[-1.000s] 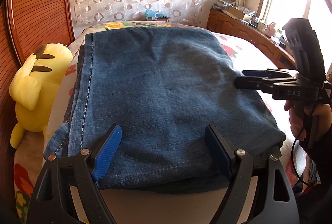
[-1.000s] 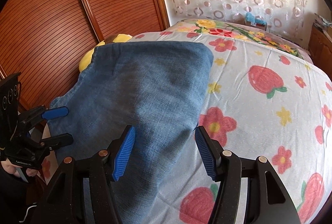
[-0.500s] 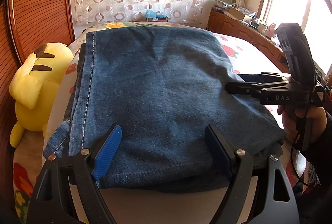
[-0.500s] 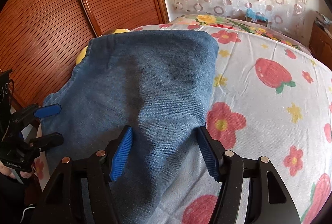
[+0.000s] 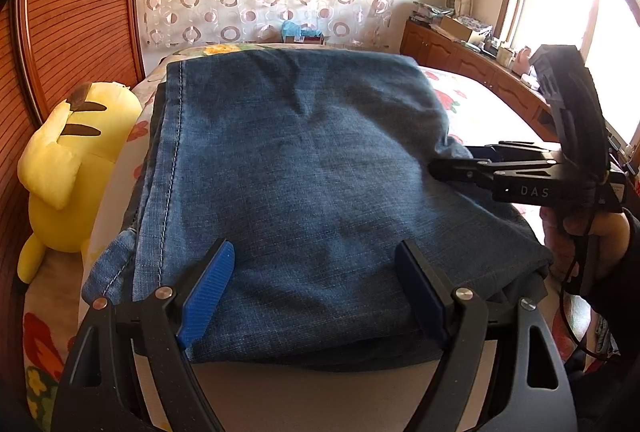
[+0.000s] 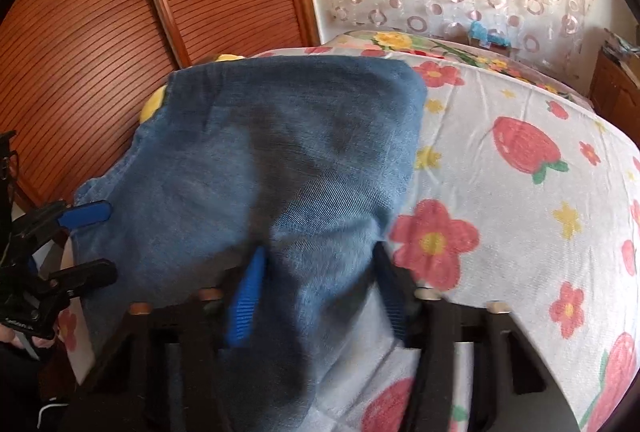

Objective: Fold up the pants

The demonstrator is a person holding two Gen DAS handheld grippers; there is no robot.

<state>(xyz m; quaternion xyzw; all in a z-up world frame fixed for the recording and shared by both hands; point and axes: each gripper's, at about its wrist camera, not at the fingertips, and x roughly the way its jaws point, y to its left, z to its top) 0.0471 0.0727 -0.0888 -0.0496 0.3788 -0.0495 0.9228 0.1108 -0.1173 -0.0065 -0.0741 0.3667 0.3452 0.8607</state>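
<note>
Blue jeans lie folded in layers on the bed, near its front left corner. My left gripper is open, its blue pads straddling the near edge of the jeans. My right gripper comes in from the right at the jeans' right edge. In the right wrist view the right gripper is open but narrower, with a raised fold of the jeans between its pads. The left gripper shows open at the far left there.
A yellow plush toy lies at the bed's left edge against the wooden sliding doors. The strawberry-and-flower bedsheet stretches to the right. A wooden cabinet with clutter runs under the window.
My right gripper has moved in onto the jeans' right edge and its jaws have narrowed around a fold. The left gripper has stayed still.
</note>
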